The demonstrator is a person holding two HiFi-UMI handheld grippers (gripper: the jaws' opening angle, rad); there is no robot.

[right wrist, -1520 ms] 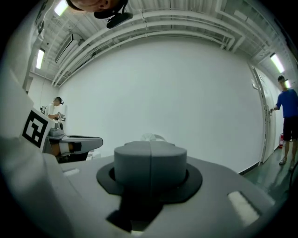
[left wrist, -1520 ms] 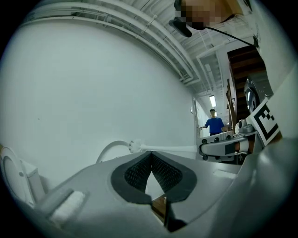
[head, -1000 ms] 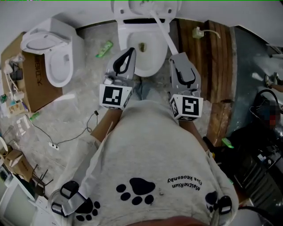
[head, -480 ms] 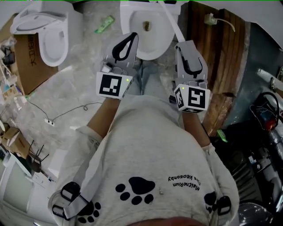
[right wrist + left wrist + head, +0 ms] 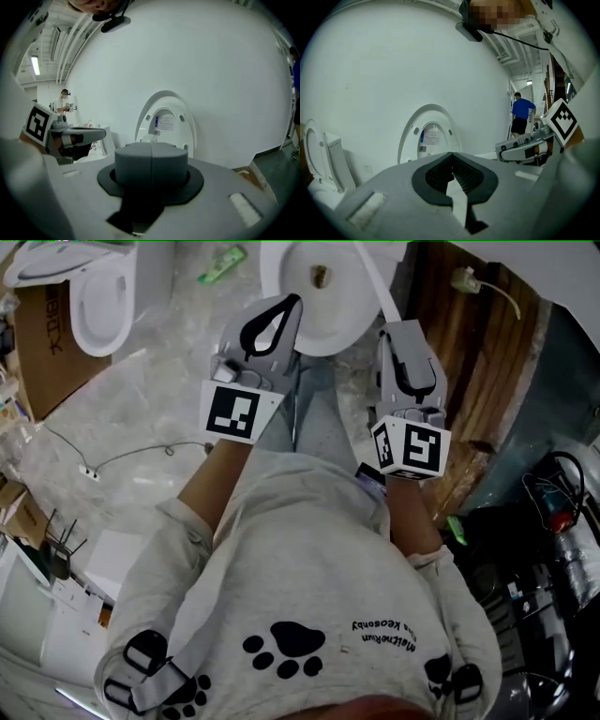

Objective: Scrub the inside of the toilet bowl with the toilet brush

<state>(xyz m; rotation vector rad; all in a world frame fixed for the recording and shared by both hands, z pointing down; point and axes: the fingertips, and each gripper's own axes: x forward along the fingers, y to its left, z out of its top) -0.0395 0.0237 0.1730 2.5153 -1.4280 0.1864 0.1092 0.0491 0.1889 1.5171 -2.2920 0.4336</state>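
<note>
The white toilet bowl (image 5: pixel 323 310) lies at the top middle of the head view, its lid (image 5: pixel 431 136) upright against the wall. A white rod (image 5: pixel 375 282), apparently the brush handle, slants from the bowl's right rim toward my right gripper (image 5: pixel 405 334). I cannot see any contact between them. The right gripper (image 5: pixel 151 161) has its grey pads pressed together with nothing between them. My left gripper (image 5: pixel 277 320) hovers over the bowl's near left rim. Its jaws (image 5: pixel 452 157) meet at the tips and hold nothing. The brush head is hidden.
A second toilet (image 5: pixel 94 287) stands at the top left by a cardboard box (image 5: pixel 47 343). Wooden planks (image 5: pixel 469 362) lie to the right of the bowl. A cable (image 5: pixel 122 460) runs across the floor at left, and dark equipment (image 5: pixel 544 549) crowds the right. People stand far off in both gripper views.
Both toilets have slid toward the top edge of the head view and the floor has shifted left. The two grippers stay shut, side by side, in front of the bowl.
</note>
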